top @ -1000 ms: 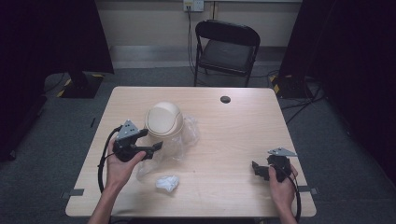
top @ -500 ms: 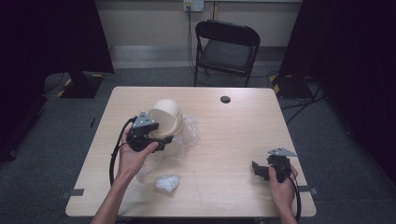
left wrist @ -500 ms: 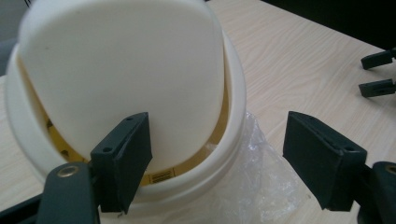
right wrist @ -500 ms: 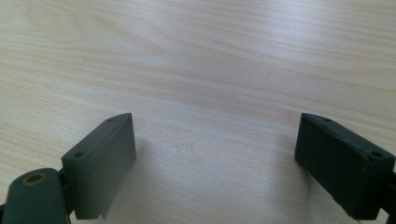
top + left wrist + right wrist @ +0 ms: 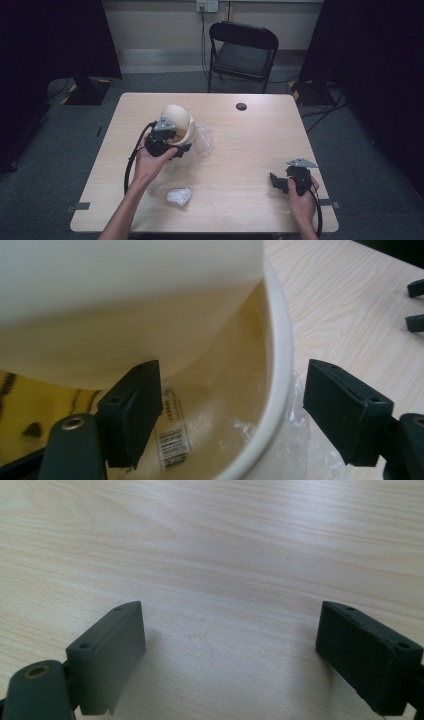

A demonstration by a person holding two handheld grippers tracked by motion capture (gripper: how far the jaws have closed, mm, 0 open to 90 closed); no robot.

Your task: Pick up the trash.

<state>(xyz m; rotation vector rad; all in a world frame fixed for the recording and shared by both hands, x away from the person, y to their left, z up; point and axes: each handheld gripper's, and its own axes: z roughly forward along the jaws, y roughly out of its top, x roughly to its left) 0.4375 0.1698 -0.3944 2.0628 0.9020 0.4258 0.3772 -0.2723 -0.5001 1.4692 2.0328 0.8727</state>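
Observation:
A cream bowl lies tipped on its side on clear plastic wrap at the table's left middle. My left gripper is at its mouth, open. In the left gripper view my left gripper straddles the bowl: one jaw is inside and the other outside, with a gap to the rim. A barcode sticker shows inside the bowl. My right gripper rests near the front right, open, with bare wood between the jaws of my right gripper.
A crumpled white wad lies near the front edge of the table, below the left hand. A small black disc sits at the back. A black folding chair stands behind the table. The right gripper's jaw tips show far off.
My left hand moved away from the person and to the right, bringing its open jaws over the bowl's rim. The right hand stayed put.

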